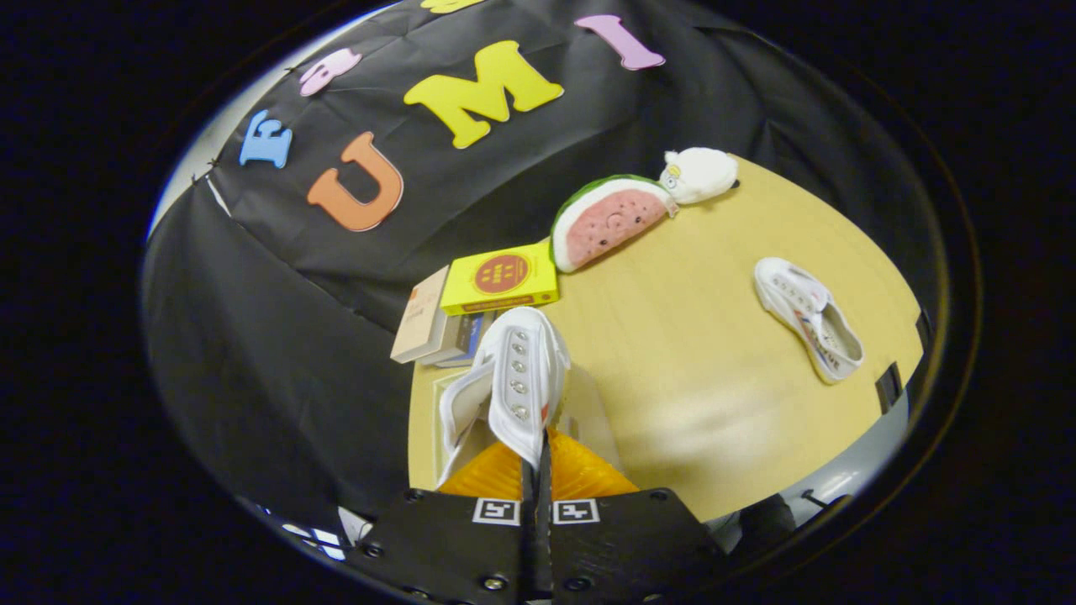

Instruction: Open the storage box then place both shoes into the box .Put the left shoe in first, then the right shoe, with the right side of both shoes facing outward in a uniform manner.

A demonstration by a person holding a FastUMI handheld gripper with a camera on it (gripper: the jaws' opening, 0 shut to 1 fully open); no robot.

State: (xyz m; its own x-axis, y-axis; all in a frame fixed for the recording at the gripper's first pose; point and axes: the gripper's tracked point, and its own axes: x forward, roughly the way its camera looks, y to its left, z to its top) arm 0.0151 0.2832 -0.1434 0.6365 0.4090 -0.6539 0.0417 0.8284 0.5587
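Observation:
My gripper (pixel 535 458) is shut on the upper edge of a white canvas shoe (pixel 517 378), which hangs lifted off the table between the orange fingers (pixel 588 475). Its row of metal eyelets faces me. Right under the shoe I see the pale storage box (pixel 588 412), partly hidden by the shoe and the fingers; I cannot tell how its lid stands. The second white shoe (pixel 809 318) lies on its side on the wooden table (pixel 698 378), far off to the right beyond the fingers.
A yellow box (pixel 502 277) rests on a stack of books (pixel 433 323) just beyond the held shoe. A watermelon-slice plush (pixel 607 220) and a white plush toy (pixel 699 175) sit at the table's far side by the cloth wall.

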